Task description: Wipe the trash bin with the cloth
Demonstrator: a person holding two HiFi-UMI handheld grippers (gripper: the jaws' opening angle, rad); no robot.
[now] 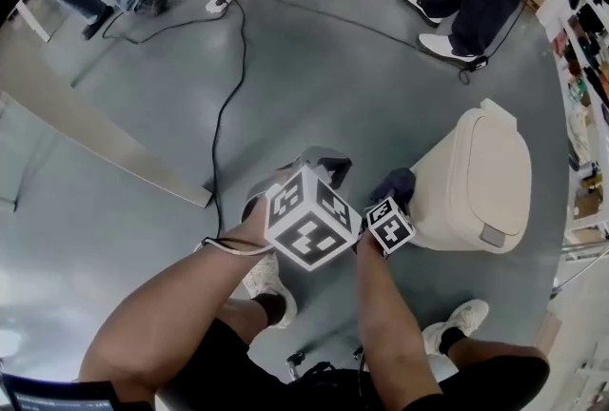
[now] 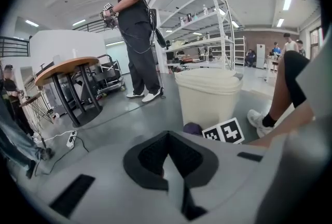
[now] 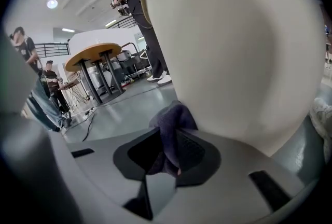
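The right gripper [image 3: 171,158] has its jaws nipped on a dark purple, soft, bunched cloth [image 3: 174,119]; a tuft of it stands proud of the jaw tips, and the rest hangs down between the pads. Directly ahead of those tips, and spreading up and to their right, is the smooth side wall of the cream plastic trash bin [image 3: 233,52]. The tuft lies against that wall or just beside it; I cannot tell which.

From the head view the same order holds: right gripper [image 1: 393,198], then cloth [image 1: 398,181], then bin [image 1: 438,195], all in one line running forward and rightward. The bin stands upright on the floor, its long axis vertical, so it crosses the line of the jaws; a stroke would, I judge, need to run up and down or around the wall, with the cloth pushed forward into it.

The left gripper [image 2: 167,158] has its jaws drawn together with nothing between them; from it the bin [image 2: 207,98] lies ahead and a little to the right, near but apart, with the other gripper's marker cube between. The right gripper is plainly the nearer one, and it alone carries the cloth; the left looks placed to steady the bin if it slides.
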